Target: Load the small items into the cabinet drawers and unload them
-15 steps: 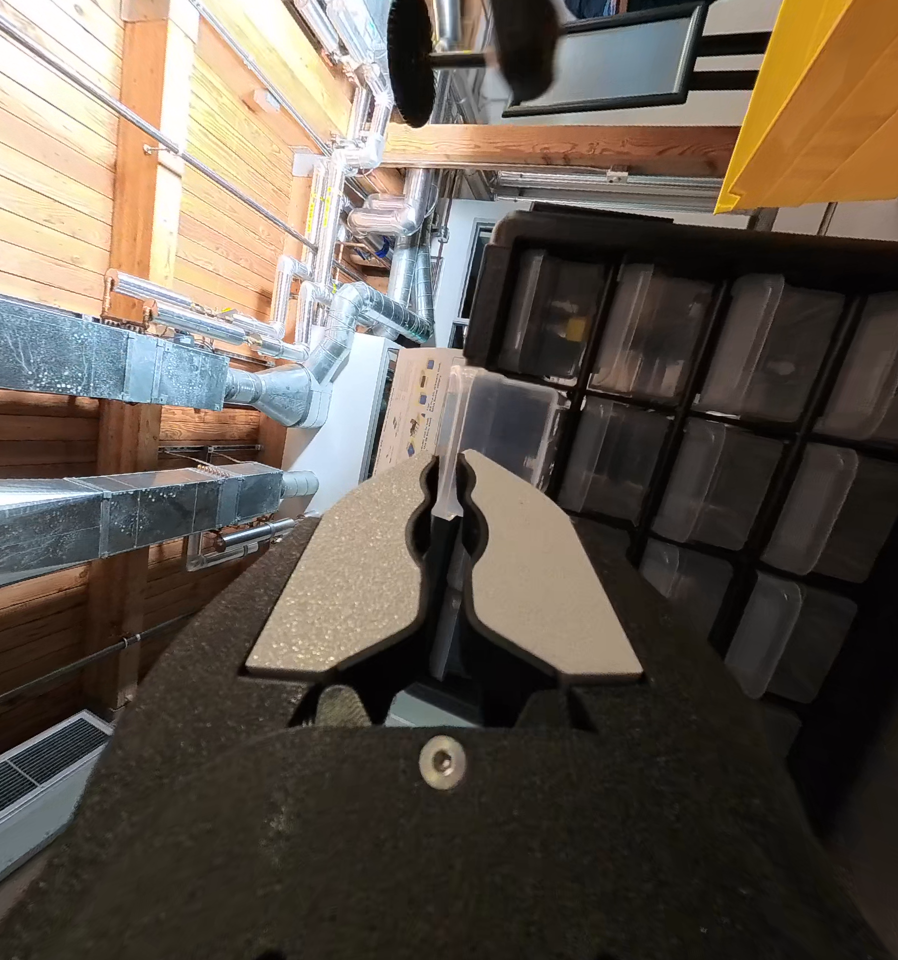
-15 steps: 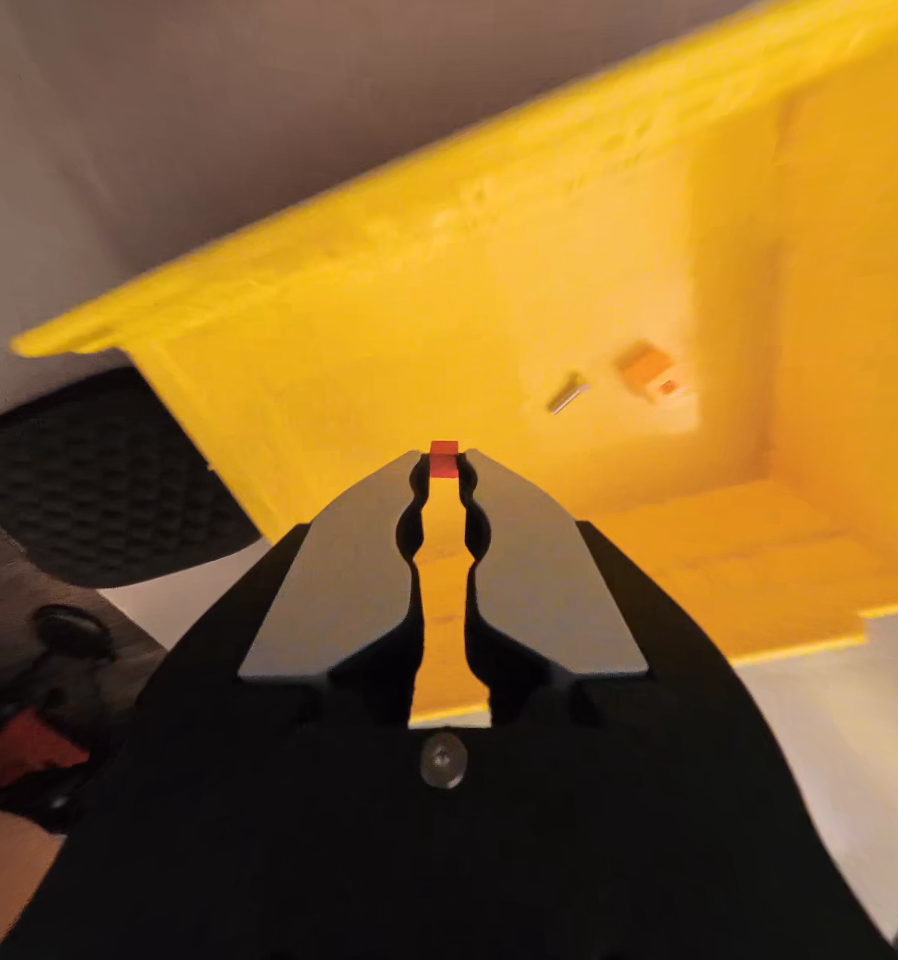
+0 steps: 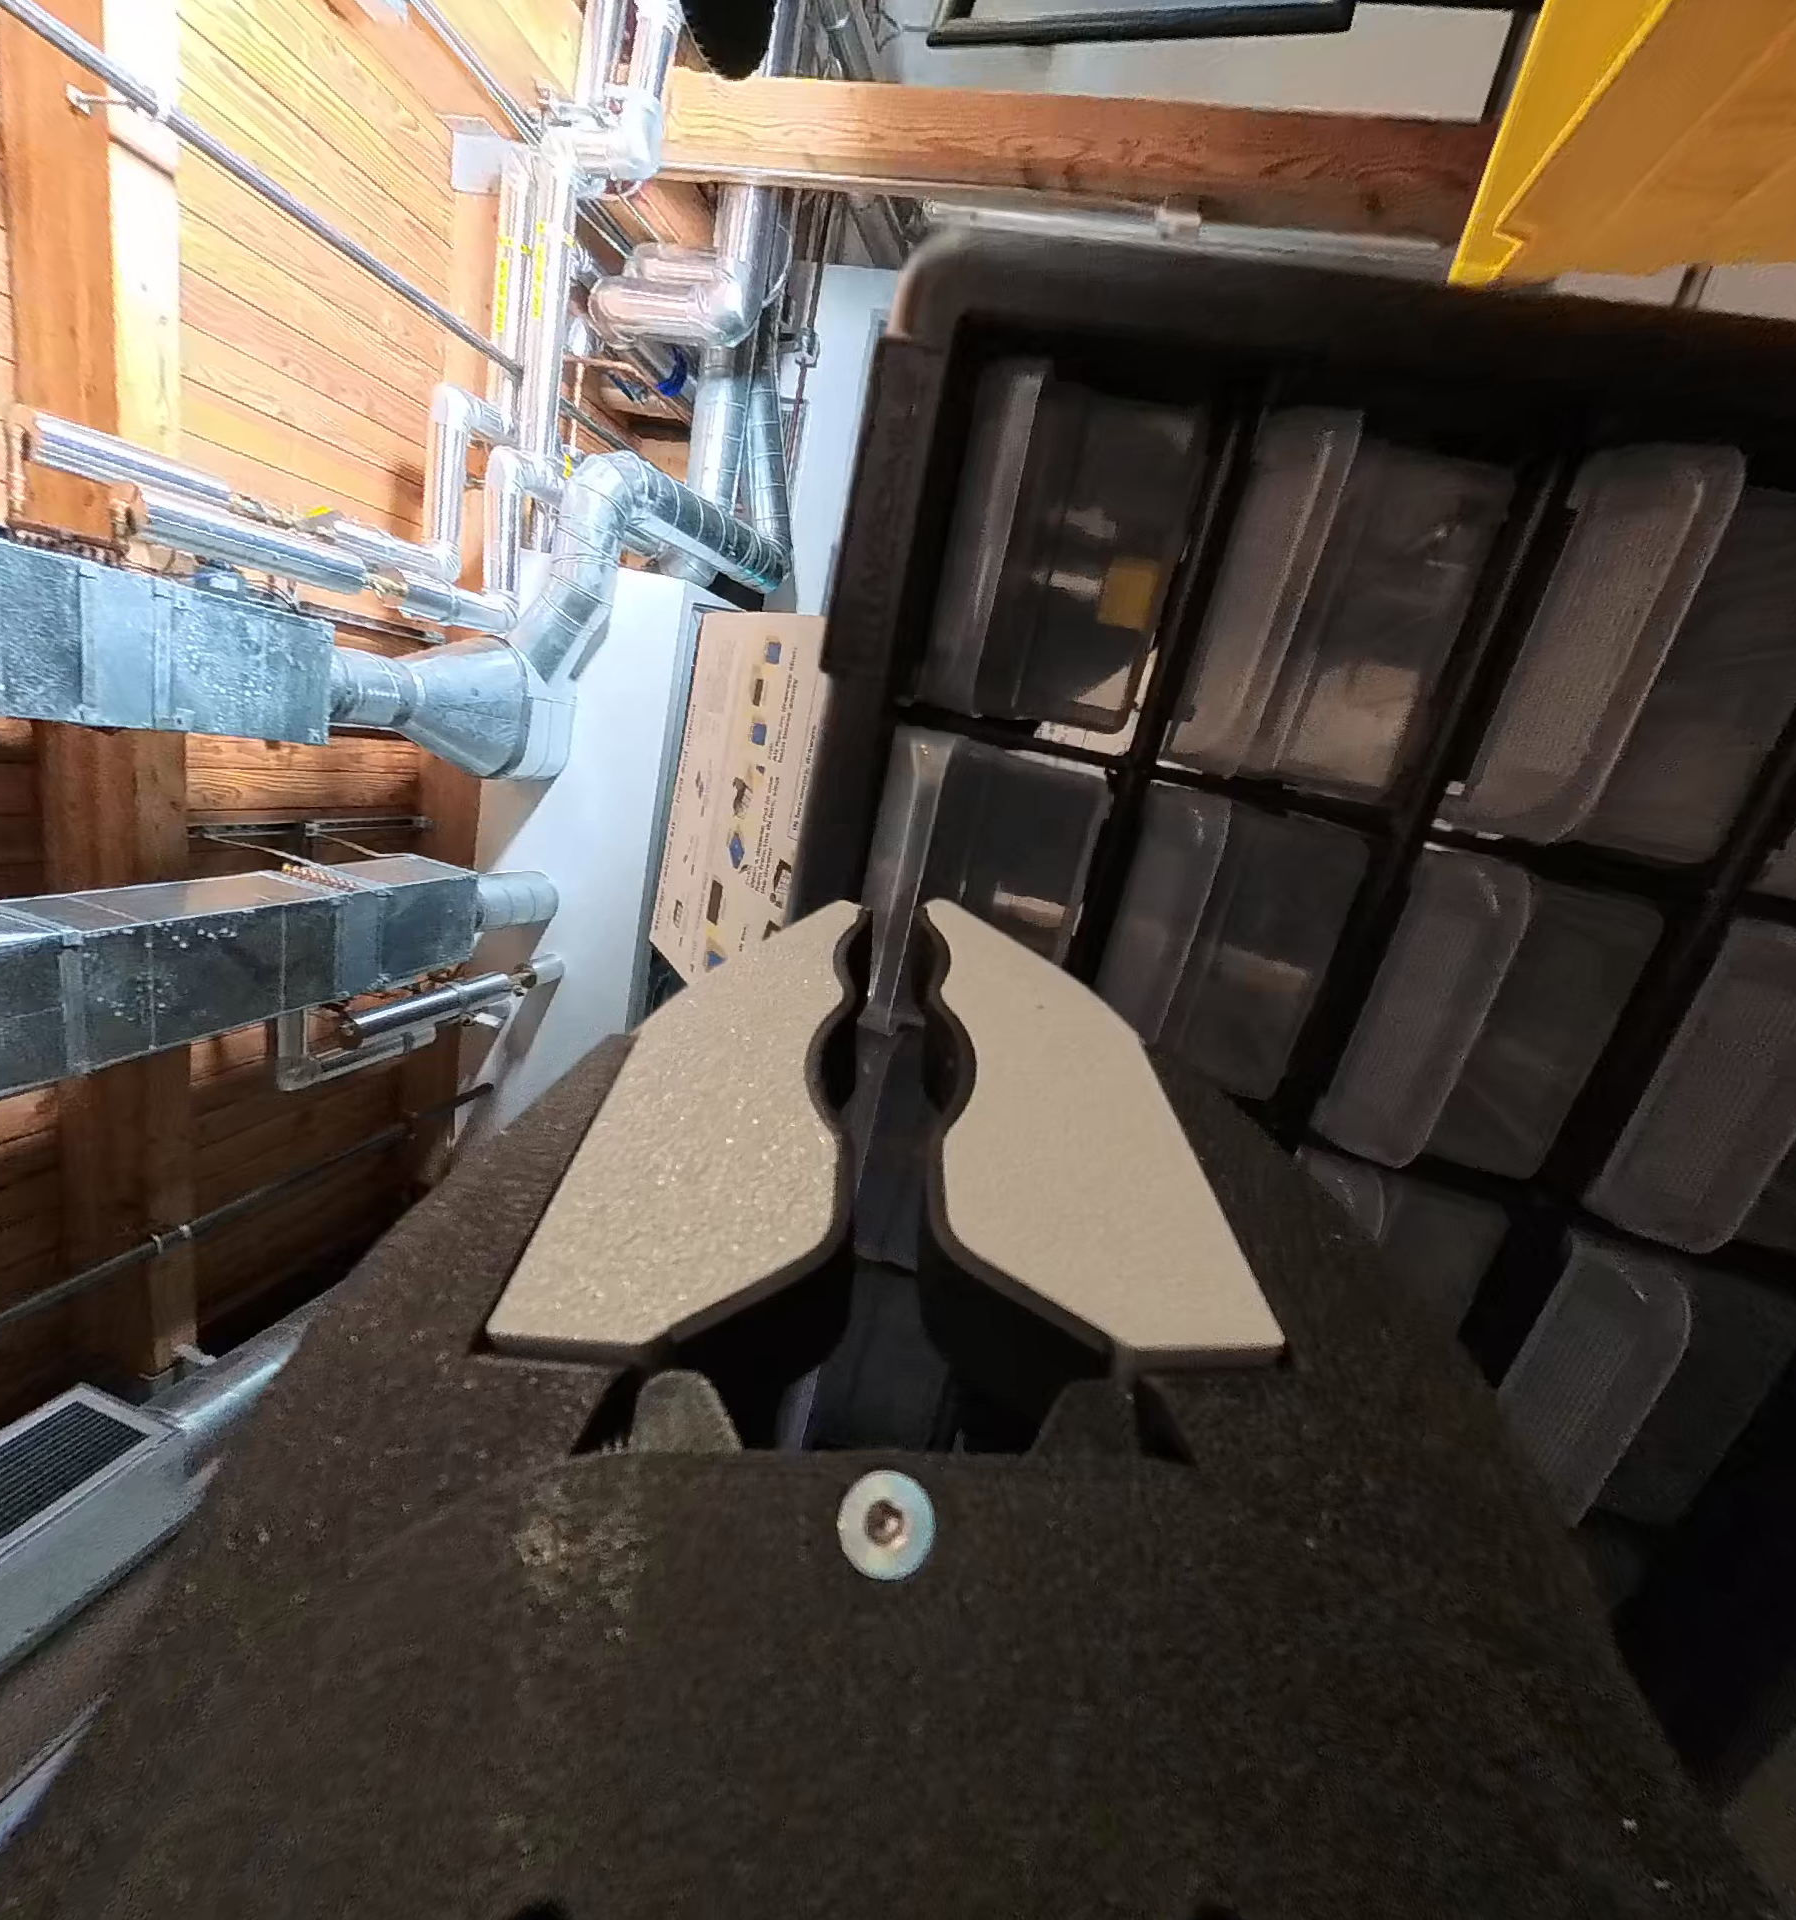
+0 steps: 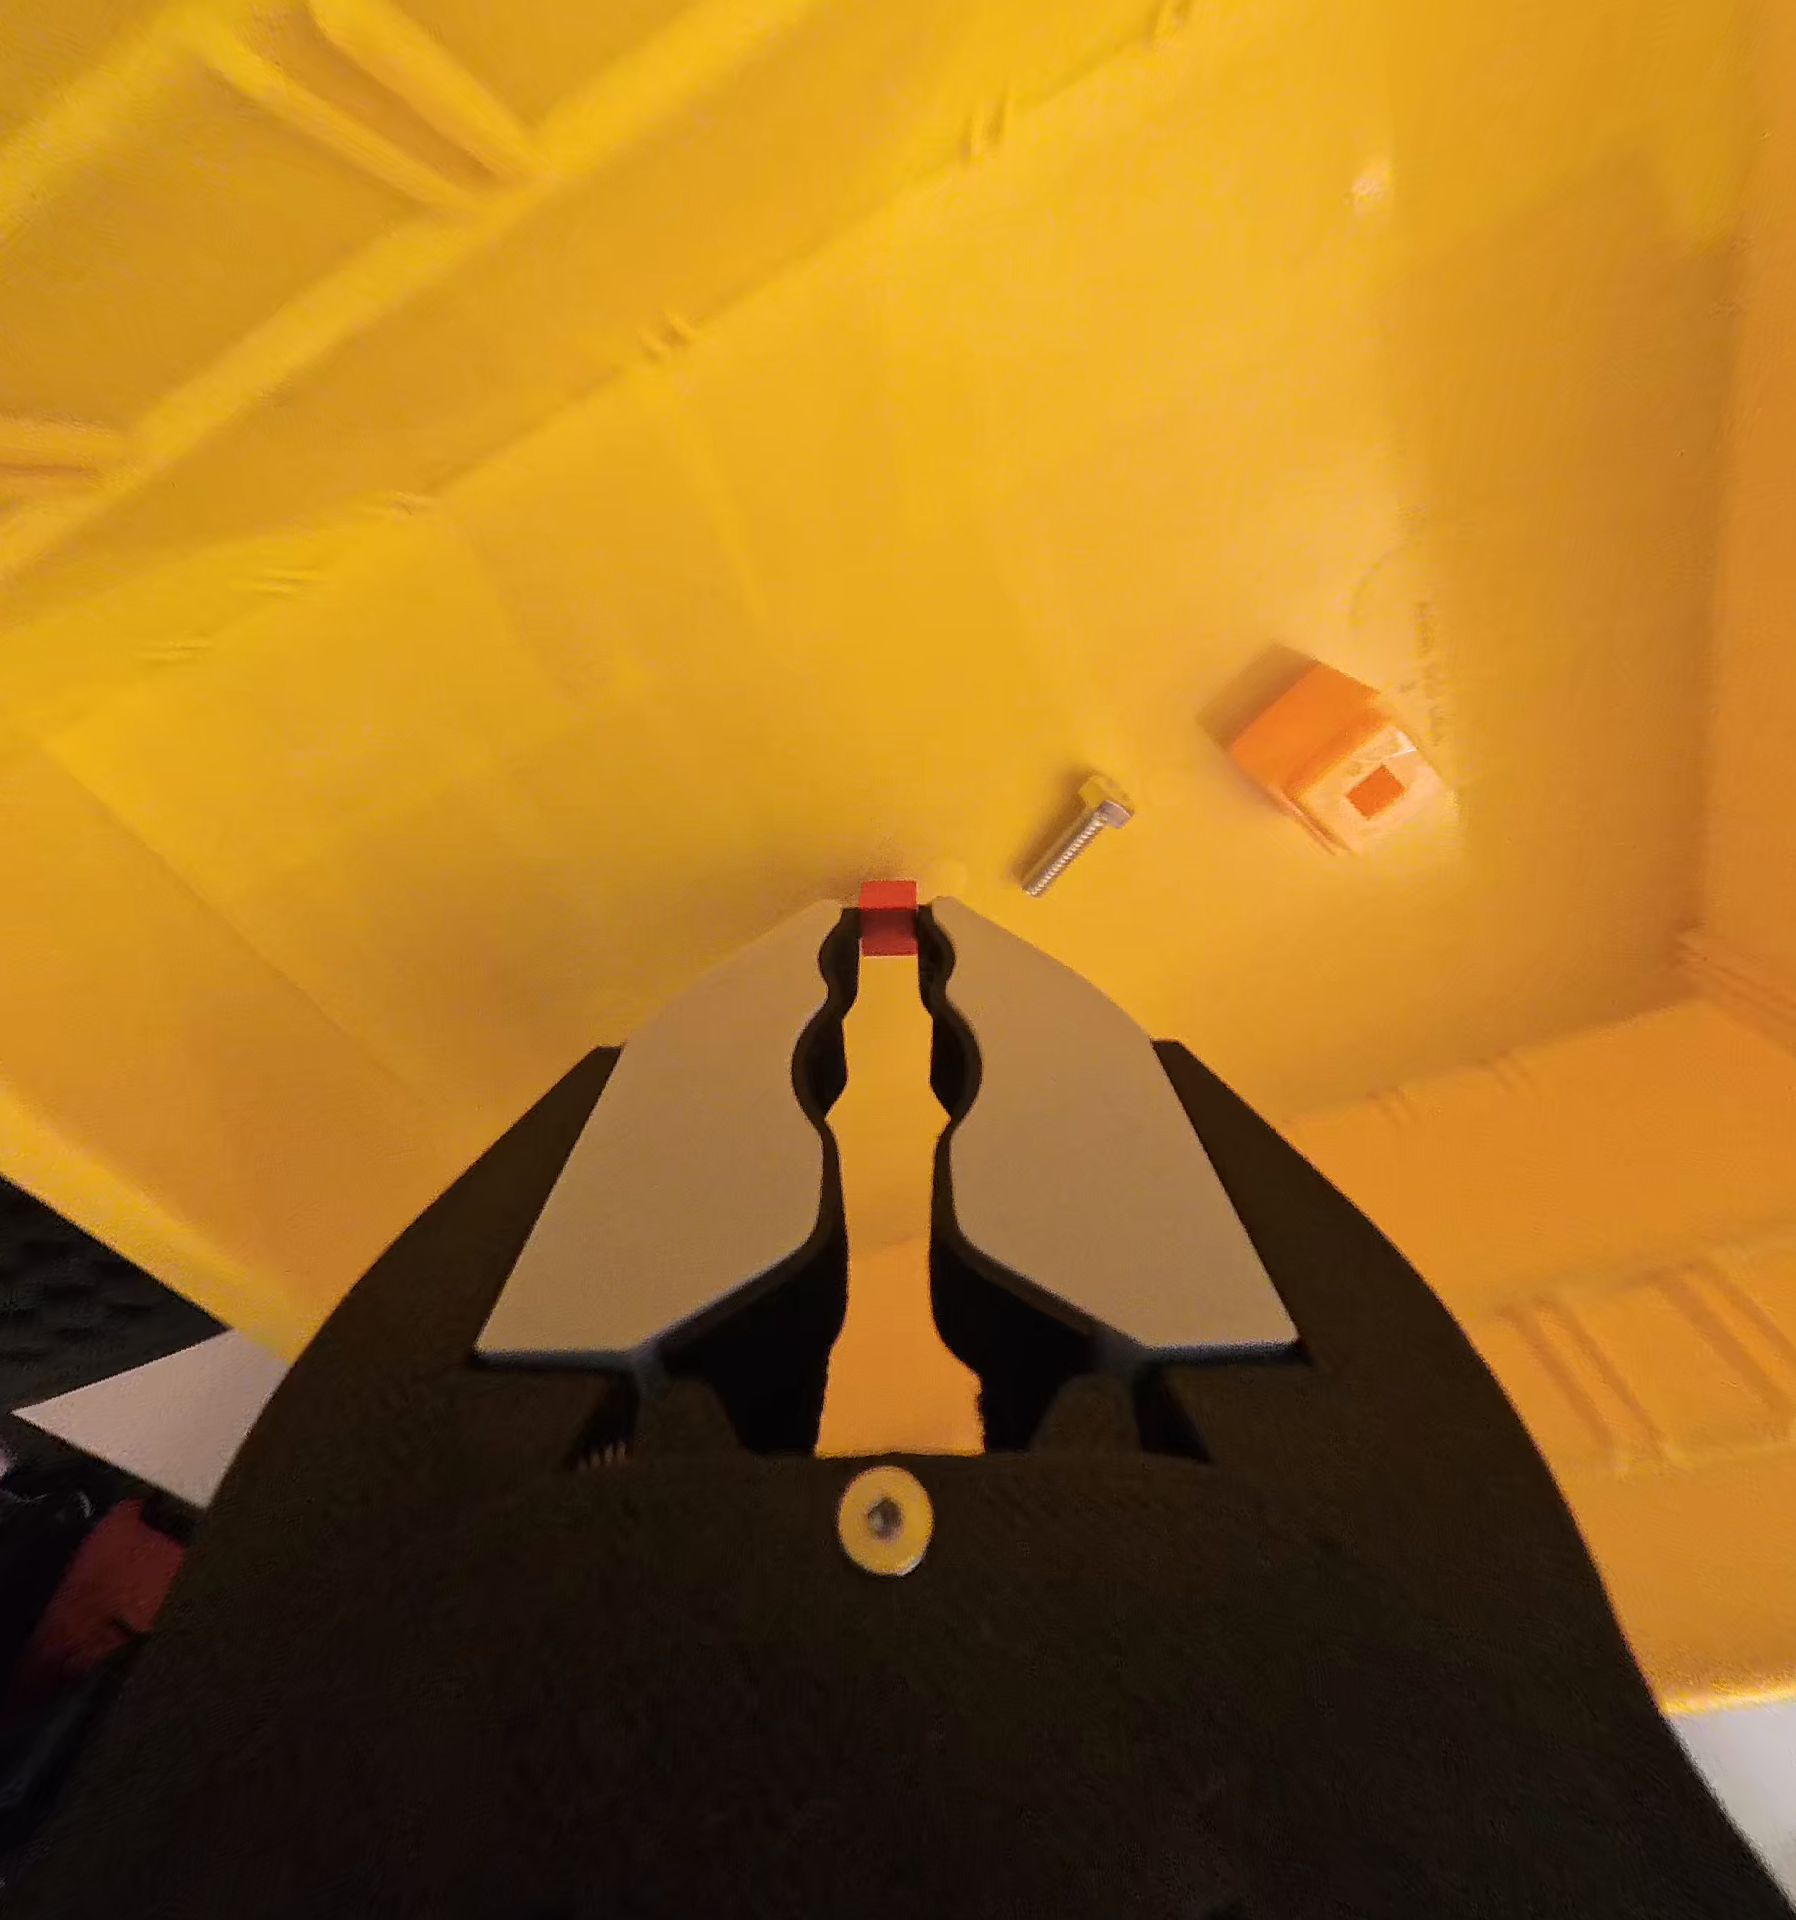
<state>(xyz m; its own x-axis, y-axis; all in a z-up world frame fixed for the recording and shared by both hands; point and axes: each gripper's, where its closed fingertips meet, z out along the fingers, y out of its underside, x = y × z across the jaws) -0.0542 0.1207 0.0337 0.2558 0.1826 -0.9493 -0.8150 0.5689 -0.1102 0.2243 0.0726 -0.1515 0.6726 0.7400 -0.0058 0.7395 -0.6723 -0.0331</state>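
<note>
Two grips — left gripper [image 3: 892, 928] on drawer tab [image 3: 899, 883], right gripper [image 4: 889, 914] on red block [image 4: 888, 916].

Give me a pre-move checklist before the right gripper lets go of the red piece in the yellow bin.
1. Right gripper shut on the red piece: ok.
2. Fingers inside the yellow bin: ok.
3. Red piece resting on the bin floor: cannot tell.
4. Drop spot free of the bolt and the orange block, both off to the right: ok.
5. Left gripper shut on the clear drawer's handle: ok.
6. That drawer pushed fully into the cabinet: cannot tell.
</note>
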